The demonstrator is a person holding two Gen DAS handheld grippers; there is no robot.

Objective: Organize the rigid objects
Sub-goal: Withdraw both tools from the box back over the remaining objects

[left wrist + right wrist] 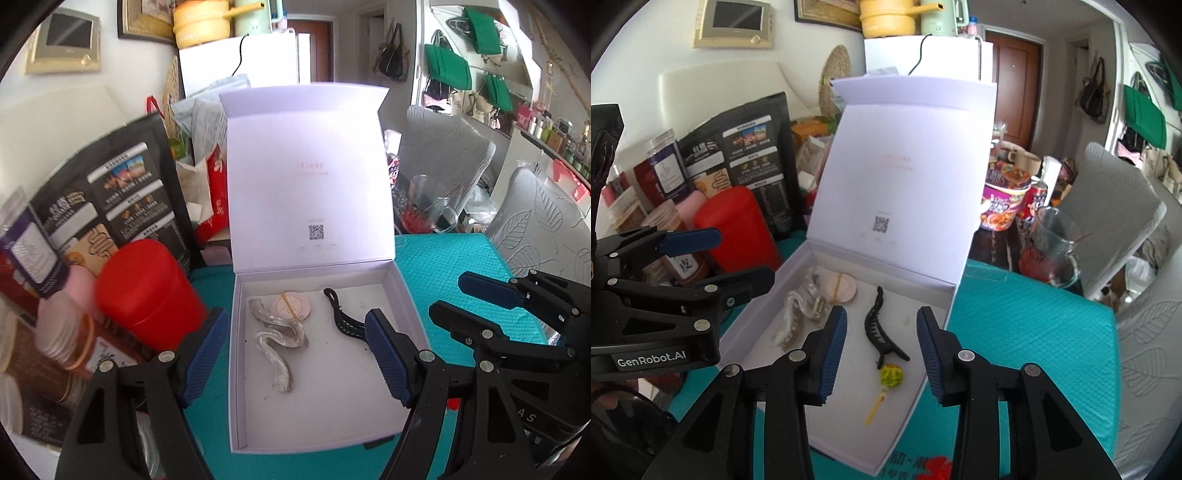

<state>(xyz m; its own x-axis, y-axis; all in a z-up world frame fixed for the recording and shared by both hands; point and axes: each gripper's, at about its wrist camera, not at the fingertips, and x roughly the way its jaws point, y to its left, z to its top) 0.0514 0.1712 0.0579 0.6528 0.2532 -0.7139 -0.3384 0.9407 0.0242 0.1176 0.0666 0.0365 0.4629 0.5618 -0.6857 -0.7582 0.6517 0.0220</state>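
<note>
- Where the left claw (295, 354) fills the lower part of the left wrist view, its right finger (388, 358) hides one end of the black hair clip (341, 314), and the lollipop cannot be seen from this side at all.
- Print on the inside of the box lid (310, 177) is too faint to read; only a small square code shows clearly.
- Clutter at the left edge of the left wrist view is blurred — a red canister (147, 291) and a black printed bag (122, 192) can be told, the jars beside them only roughly.
- White box (238, 369) stands open on the teal bench (461, 266), lid propped upright at the far side.
- Inside it lie a clear wavy hair clip (279, 343), a round pink disc (290, 306) touching that clip's far end, the black hair clip, and — seen from the right wrist — a yellow-green lollipop (891, 374) whose head sits just at the black clip's near end.
- Left claw hangs over the box with its jaws wide, nothing between them.
- Right claw (882, 354) hangs over the box's near right part, jaws narrower and gripping nothing; the black clip and lollipop lie below the gap, untouched.
- A glass mug (1054, 243) stands beyond the box on the right.
</note>
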